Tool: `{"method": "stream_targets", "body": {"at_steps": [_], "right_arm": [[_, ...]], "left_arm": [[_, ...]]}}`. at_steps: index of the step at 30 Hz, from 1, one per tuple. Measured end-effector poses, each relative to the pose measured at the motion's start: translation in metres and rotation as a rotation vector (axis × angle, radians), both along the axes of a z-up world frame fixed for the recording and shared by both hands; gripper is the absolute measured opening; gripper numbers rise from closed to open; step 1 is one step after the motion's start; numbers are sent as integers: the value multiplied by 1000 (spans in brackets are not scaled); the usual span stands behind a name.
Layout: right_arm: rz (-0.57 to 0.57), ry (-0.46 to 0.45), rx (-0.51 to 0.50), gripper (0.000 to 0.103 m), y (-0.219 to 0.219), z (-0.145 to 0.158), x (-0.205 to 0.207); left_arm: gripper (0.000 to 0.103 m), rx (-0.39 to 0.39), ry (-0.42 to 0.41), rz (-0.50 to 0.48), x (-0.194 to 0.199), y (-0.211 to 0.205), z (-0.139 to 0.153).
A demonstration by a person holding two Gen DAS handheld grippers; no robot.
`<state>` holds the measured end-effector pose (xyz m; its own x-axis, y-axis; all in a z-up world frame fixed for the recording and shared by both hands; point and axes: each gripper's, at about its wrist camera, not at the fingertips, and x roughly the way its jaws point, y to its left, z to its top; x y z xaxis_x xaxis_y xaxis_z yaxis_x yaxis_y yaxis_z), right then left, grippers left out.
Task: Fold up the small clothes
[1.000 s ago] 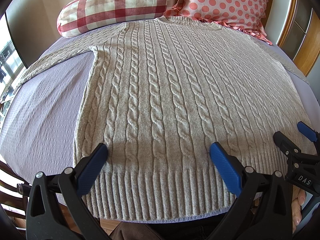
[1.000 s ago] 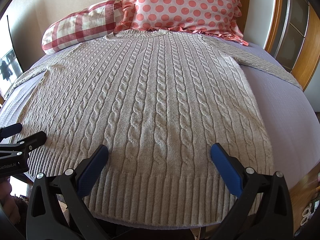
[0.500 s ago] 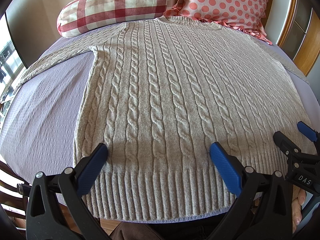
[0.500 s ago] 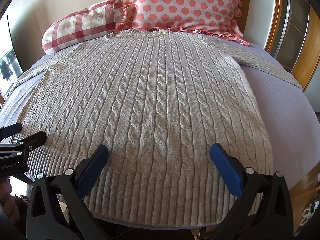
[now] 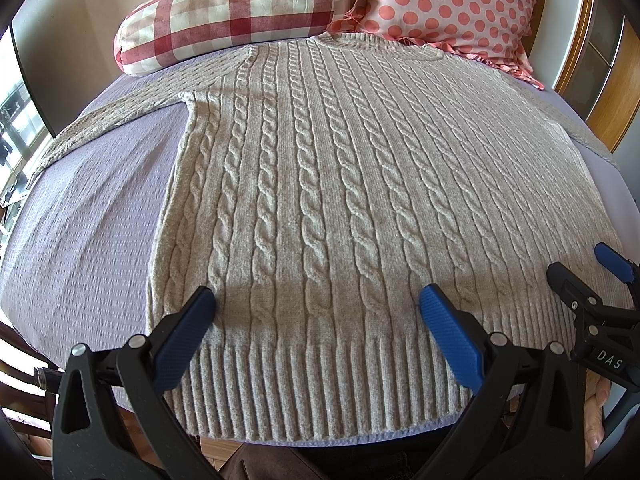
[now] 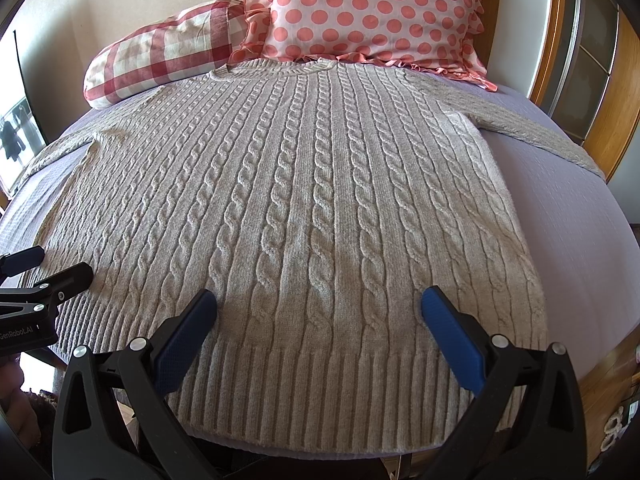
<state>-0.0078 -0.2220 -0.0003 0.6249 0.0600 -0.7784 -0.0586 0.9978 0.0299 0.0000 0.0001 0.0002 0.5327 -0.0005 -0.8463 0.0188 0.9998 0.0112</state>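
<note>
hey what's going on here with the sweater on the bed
A person holds two grippers over the hem of a grey cable-knit sweater spread flat on a lilac bed cover. The left gripper and right gripper are both open, holding nothing. No fold shows yet.

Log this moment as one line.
stage: pre-fold | sweater: flat on bed | left gripper: open, above hem | right gripper: open, above hem

I see bare lavender bedspread (image 5: 88, 216) open at frame left. Along the top edge, a plaid pillow (image 5: 224, 8) and a polka-dot pillow (image 5: 452, 4) block my reach past the sweater (image 5: 340, 200).
</note>
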Motion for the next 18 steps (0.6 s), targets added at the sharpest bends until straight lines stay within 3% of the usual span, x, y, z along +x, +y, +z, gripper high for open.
{"method": "stream_targets", "body": {"at_steps": [14, 18], "right_arm": [[1, -1, 0, 102, 1, 1, 1], [14, -39, 7, 102, 1, 1, -1]], "left_arm": [[101, 0, 0, 0, 0, 0, 0], [101, 0, -4, 0, 0, 0, 0]]}}
